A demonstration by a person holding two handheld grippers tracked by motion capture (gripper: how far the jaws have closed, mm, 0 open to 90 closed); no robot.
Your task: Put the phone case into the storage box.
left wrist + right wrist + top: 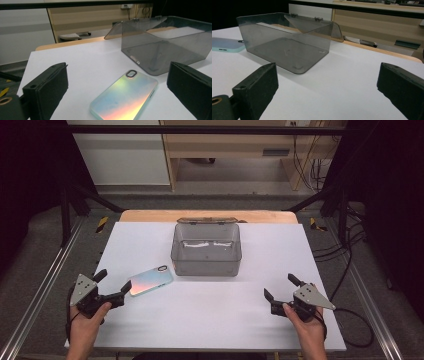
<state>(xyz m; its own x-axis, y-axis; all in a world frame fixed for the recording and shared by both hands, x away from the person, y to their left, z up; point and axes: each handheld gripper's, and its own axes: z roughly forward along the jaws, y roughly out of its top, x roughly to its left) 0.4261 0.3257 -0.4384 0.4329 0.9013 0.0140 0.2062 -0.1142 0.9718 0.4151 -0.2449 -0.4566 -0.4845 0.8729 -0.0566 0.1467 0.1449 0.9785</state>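
Nearest the table's front edge, the left gripper [114,282] is held low at the left side by the person's left hand [86,320], its jaws spread wide with nothing between the pads. Across at the right side, the right gripper [281,286] sits in the person's right hand [306,322], jaws likewise spread and holding nothing, well apart from everything else on the white table [215,320]. Just ahead of the left gripper lies the phone [151,280], flat with its iridescent back up and the camera ring toward the far end; in the high view one jaw tip of the left gripper is right at the phone's near corner, though whether it touches cannot be told. In the left gripper view the phone [126,98] lies between the two jaws, a little beyond them. Farther back, near the table's middle, stands the smoky clear box [206,251], open, its hinged lid [206,220] folded back behind it. The phone's far end is just beside the box's front left corner, not inside it.
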